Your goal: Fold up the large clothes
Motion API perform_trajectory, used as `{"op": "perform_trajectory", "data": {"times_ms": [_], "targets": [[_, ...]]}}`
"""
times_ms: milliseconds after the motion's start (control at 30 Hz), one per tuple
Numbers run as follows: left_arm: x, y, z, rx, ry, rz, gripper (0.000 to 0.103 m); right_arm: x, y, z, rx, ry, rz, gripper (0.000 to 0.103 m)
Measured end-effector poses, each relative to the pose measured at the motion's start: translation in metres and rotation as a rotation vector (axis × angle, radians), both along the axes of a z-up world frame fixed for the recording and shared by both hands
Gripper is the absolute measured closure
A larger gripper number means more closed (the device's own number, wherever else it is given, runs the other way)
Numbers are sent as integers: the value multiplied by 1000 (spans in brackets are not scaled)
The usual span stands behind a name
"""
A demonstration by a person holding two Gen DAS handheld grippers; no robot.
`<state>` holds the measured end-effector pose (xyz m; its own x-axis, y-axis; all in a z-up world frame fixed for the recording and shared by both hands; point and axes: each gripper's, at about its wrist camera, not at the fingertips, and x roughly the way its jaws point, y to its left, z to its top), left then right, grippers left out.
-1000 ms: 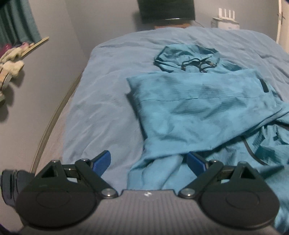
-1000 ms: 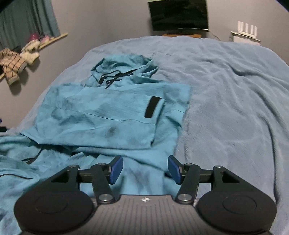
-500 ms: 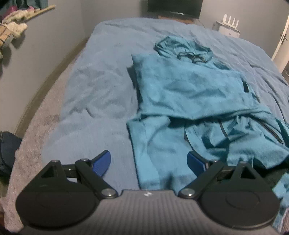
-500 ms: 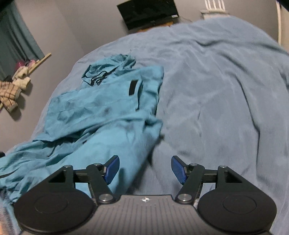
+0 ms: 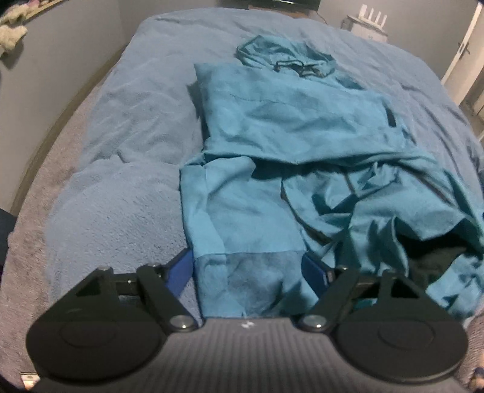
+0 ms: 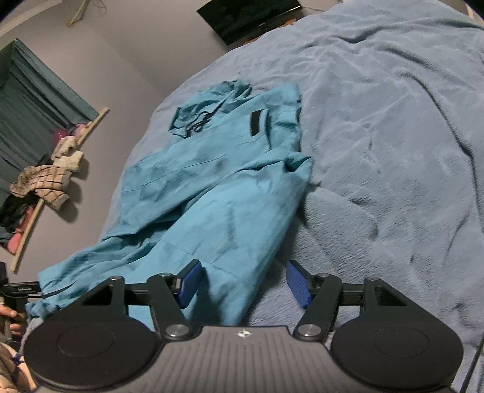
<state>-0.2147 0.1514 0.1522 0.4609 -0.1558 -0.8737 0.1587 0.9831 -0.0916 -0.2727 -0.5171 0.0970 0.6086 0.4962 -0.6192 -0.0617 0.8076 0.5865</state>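
Note:
A teal hooded jacket [image 5: 287,127] lies on the blue bed cover [image 5: 127,169], hood toward the far end, its upper part folded flat and its lower part crumpled at the near right. My left gripper [image 5: 246,276] is open, its jaws either side of the jacket's near hem edge. In the right wrist view the jacket [image 6: 211,187] runs from the hood down to my right gripper [image 6: 242,284], which is open with the jacket's near corner between its blue pads. Neither gripper holds cloth.
The bed cover [image 6: 393,151] spreads wide to the right of the jacket. A grey wall [image 6: 130,60] with a rail of hanging clothes [image 6: 45,181] stands left of the bed. A dark screen [image 6: 248,15] stands beyond the far end.
Both grippers have pulled back toward the near end of the bed and dropped over the jacket's near hem. More of the crumpled lower part shows. Both stayed open.

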Motion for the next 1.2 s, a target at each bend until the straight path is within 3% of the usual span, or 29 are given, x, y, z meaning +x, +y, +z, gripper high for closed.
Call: {"op": "perform_trajectory", "data": {"times_ms": [33, 133, 200, 300, 433, 633, 800, 933, 1067, 1200], "targets": [[1, 0, -2, -1, 0, 12, 35, 1, 1, -1, 17, -2, 8, 47], [6, 0, -4, 19, -13, 37, 61, 5, 5, -5, 31, -2, 24, 51], [9, -1, -7, 40, -18, 41, 85, 6, 7, -8, 41, -2, 25, 55], [9, -6, -10, 60, -28, 4, 98, 4, 10, -7, 40, -18, 26, 62], [7, -11, -9, 76, -48, -24, 100, 1, 11, -3, 33, -37, 35, 68], [6, -6, -9, 59, -40, -50, 100, 1, 4, -8, 53, -14, 53, 63], [9, 9, -11, -6, -3, -25, 100, -2, 4, -7, 53, -12, 73, 64], [12, 11, -6, -51, -65, 18, 103, -2, 3, -1, 74, -81, 61, 88], [23, 21, 12, -148, -136, 64, 103, 4, 1, 15, 110, -187, 35, 93], [39, 25, 27, -183, -188, 90, 103, 20, -5, 33, 184, -272, -23, 94]]}}
